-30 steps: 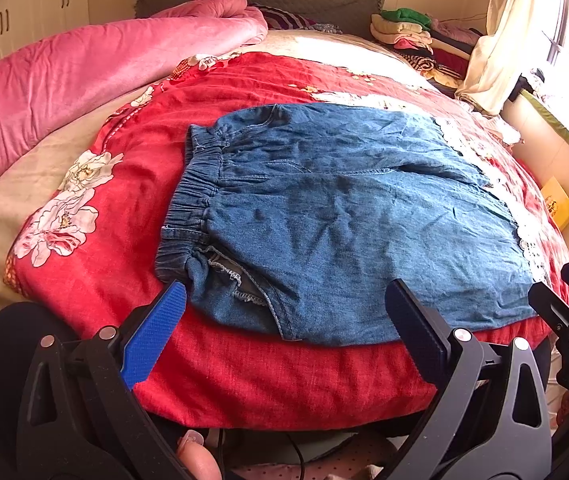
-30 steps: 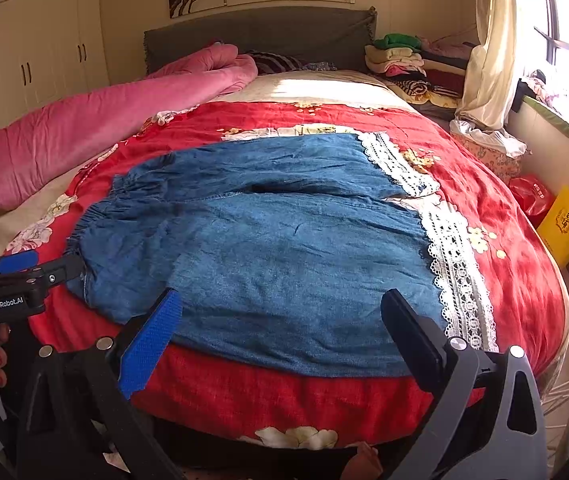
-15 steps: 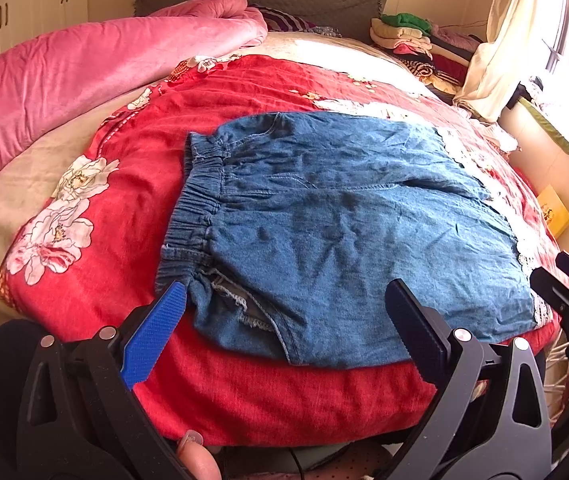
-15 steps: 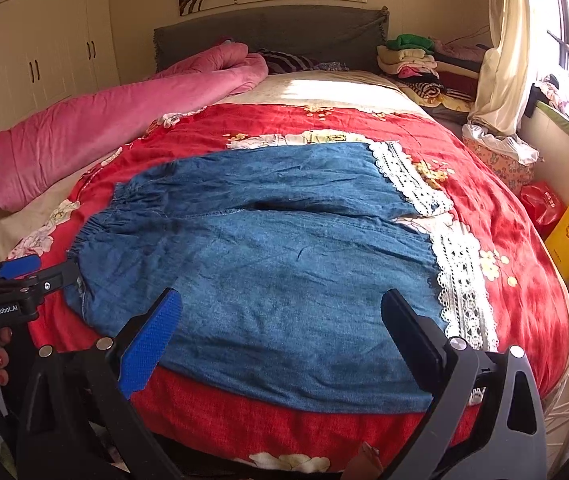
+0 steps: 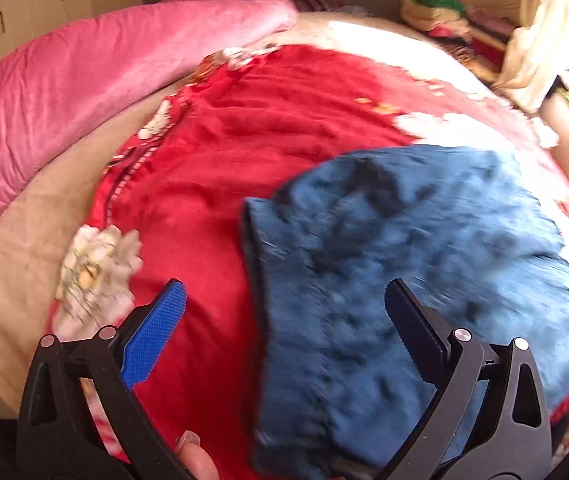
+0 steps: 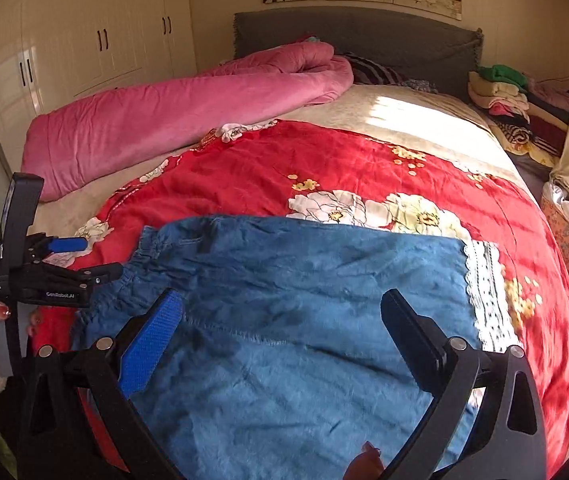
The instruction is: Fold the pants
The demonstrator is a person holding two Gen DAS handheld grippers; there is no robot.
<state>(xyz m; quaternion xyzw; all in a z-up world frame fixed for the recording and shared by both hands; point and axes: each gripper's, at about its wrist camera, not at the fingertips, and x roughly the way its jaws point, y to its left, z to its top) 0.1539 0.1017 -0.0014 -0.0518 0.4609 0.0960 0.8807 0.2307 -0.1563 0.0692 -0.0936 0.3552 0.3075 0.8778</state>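
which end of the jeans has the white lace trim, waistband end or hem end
The hem end of the blue denim pants: a white lace trim borders it, on the right in the right wrist view. The gathered elastic waistband opposite is plain denim.

Both wrist views low, close over the bed's foot, sharing pants (image 5: 404, 264).

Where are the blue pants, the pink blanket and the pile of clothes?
blue pants (image 6: 304, 300), right wrist view, middle of the denim.
pink blanket (image 6: 172, 120), right wrist view, middle of the roll.
pile of clothes (image 6: 500, 92), right wrist view, upper folded layers.

Bed (image 6: 384, 120): red quilt (image 6: 324, 160), pants (image 6: 304, 280)
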